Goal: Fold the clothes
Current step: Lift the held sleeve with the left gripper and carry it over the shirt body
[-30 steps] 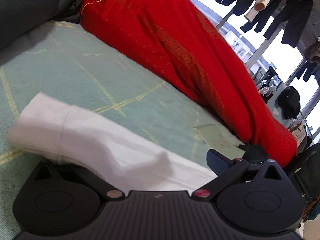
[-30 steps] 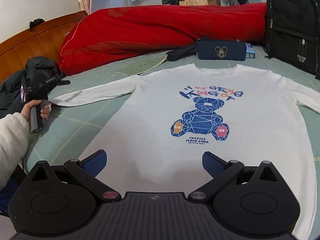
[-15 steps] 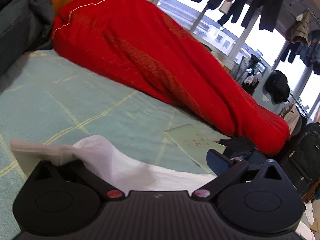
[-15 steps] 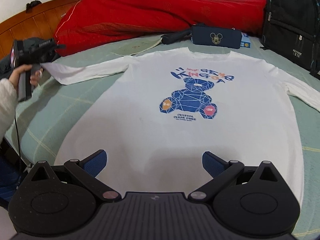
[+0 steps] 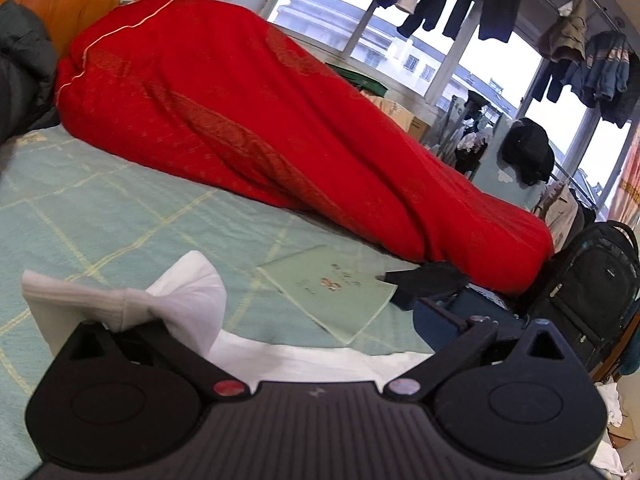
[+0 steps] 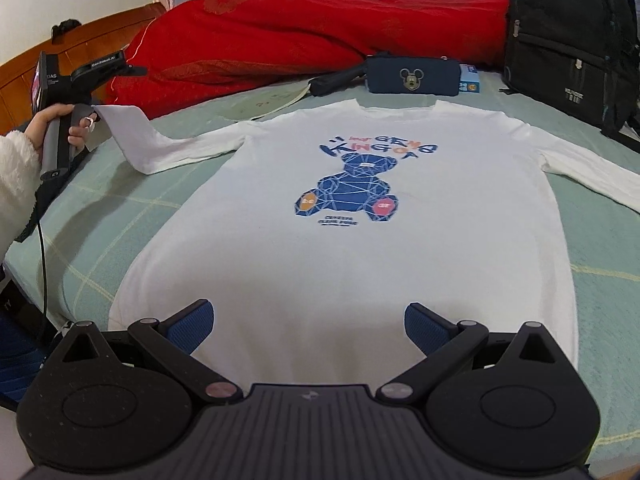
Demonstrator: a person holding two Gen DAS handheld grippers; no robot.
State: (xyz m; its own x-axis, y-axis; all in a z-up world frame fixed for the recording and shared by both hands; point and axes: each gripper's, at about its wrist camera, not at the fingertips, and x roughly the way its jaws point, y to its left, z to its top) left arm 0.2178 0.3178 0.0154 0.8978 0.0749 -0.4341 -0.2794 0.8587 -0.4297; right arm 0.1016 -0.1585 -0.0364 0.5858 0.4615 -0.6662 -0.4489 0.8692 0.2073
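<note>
A white long-sleeved shirt [image 6: 344, 240] with a blue bear print lies face up and flat across the middle of the right wrist view, its collar toward the top of the frame and its hem at the bottom, spread on a pale green checked bedsheet [image 6: 608, 280]. One sleeve [image 6: 160, 148] runs out to the left of the frame, where its cuff is lifted off the sheet and pinched by the left gripper [image 6: 94, 114]; in the left wrist view the same cuff [image 5: 132, 304] bunches at the lower left, clamped at the left finger, though the jaws look only partly closed around it. A hand [image 6: 60, 124] in a fluffy white cuff grips that gripper's handle upright at the left edge of the frame. The right gripper [image 6: 308, 322] hovers at the bottom centre just above the shirt's hem, jaws spread wide with nothing between its blue pads [image 6: 192, 326]. Behind the shirt, a red quilt [image 6: 312, 44] stretches across the top, with a dark pencil case [image 6: 412, 76] in front of it and a black backpack [image 6: 572, 40] at the upper right.
</note>
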